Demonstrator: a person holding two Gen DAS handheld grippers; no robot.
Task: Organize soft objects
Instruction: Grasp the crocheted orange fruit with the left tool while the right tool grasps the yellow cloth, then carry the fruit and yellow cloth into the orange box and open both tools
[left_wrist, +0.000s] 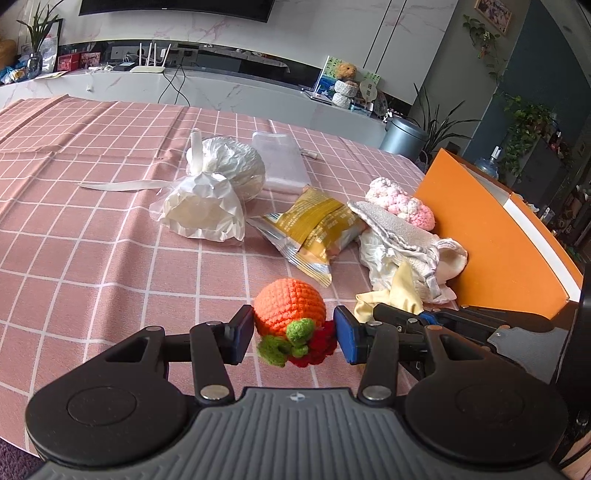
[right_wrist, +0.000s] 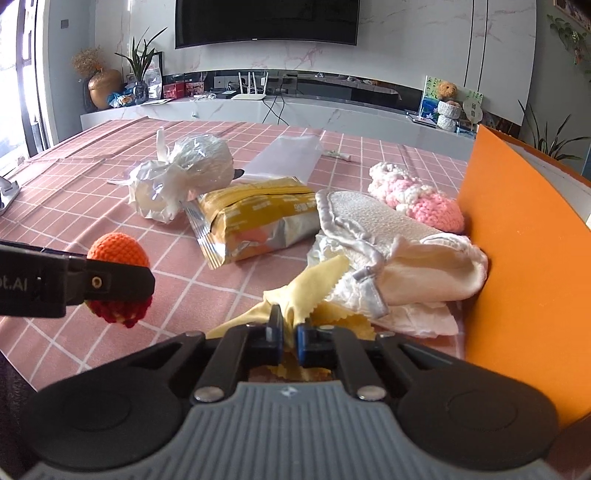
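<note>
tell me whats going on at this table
A person is sorting soft things with two handheld grippers. The left gripper holds a crocheted orange toy between its jaws. The right gripper is shut on a yellow cloth, beside an orange box.

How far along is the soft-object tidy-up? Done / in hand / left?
Done: nothing looks sorted yet.
In hand: the left gripper is clamped on the crocheted orange toy; the right gripper is shut on the yellow cloth.
Left: the white wrapped bundle, yellow snack packet, white towel and pink crochet piece lie loose on the tablecloth beside the orange box.
</note>
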